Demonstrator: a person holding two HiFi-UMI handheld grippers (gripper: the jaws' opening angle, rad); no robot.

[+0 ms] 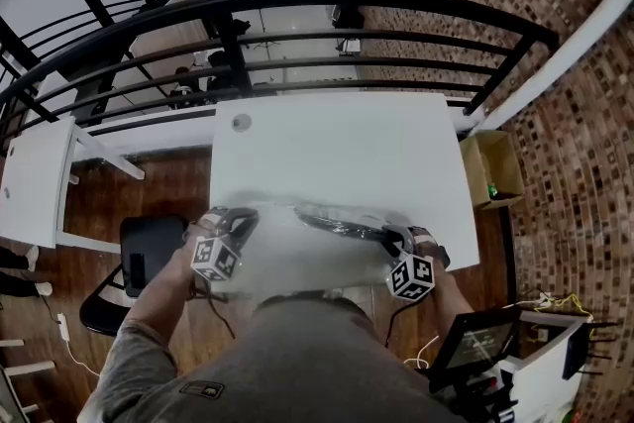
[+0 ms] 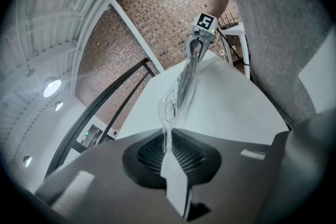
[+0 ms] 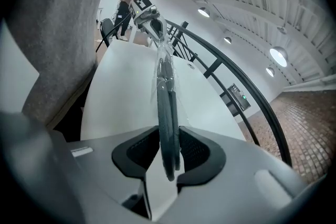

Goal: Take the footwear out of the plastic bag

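Clear plastic bag (image 2: 180, 87) pinched by left hand-held gripper (image 2: 167, 150); right hand-held gripper (image 3: 168, 157) clamps dark footwear (image 3: 165, 110) inside.

A white rectangular table (image 1: 347, 144). A small round grey cap (image 1: 241, 122) sits in its top near the far left corner.

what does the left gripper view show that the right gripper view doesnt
Only the left gripper view: the left tongs up close, shut on a thin clear edge of the plastic bag. Only the right gripper view: the right tongs up close, closed on the dark footwear through the bag. Both: the bag stretched edge-on between the two tongs, above the white table, with the black railing beyond.
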